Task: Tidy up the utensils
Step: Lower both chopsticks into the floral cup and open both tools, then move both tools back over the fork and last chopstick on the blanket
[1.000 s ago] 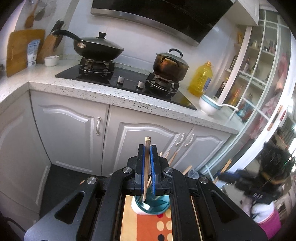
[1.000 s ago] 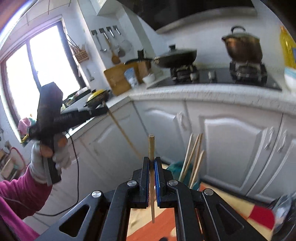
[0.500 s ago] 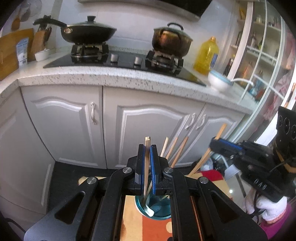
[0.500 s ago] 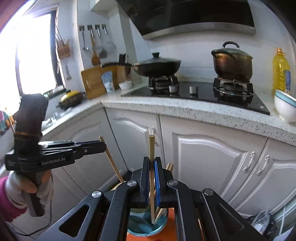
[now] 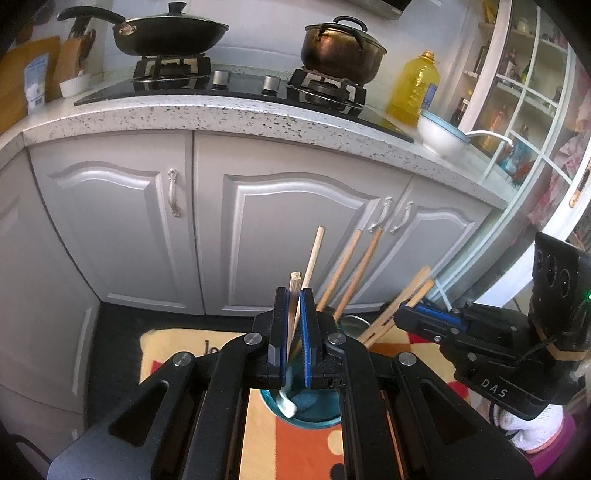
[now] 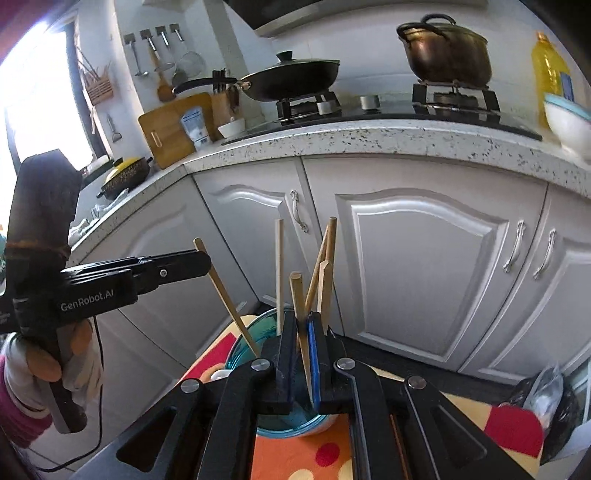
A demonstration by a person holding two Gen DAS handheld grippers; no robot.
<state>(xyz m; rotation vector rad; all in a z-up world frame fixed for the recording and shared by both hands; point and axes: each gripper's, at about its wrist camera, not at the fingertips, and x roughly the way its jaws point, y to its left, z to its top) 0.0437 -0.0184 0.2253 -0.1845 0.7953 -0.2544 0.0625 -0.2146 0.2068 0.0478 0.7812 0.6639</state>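
Note:
A teal glass holder [image 5: 314, 413] stands on an orange patterned mat, with several wooden chopsticks [image 5: 347, 269] leaning in it and a white spoon [image 5: 286, 400] at its rim. My left gripper [image 5: 294, 332] is shut on a wooden chopstick [image 5: 294, 291] just above the holder. My right gripper [image 6: 303, 350] is shut on another wooden chopstick [image 6: 297, 295] over the same holder [image 6: 251, 336], whose chopsticks [image 6: 325, 254] rise beside it. Each gripper shows in the other's view, the right one [image 5: 413, 314] and the left one [image 6: 199, 258].
White cabinet doors [image 5: 295, 221] stand close behind the holder under a speckled counter [image 5: 221, 110]. On it are a black pan [image 5: 170, 33], a copper pot [image 5: 340, 48], an oil bottle [image 5: 413, 88] and a white bowl [image 5: 439, 133]. A glass door [image 5: 535, 110] is at right.
Both grippers have come down and in toward the holder with their chopsticks. The holder and its chopsticks now fill more of both views.

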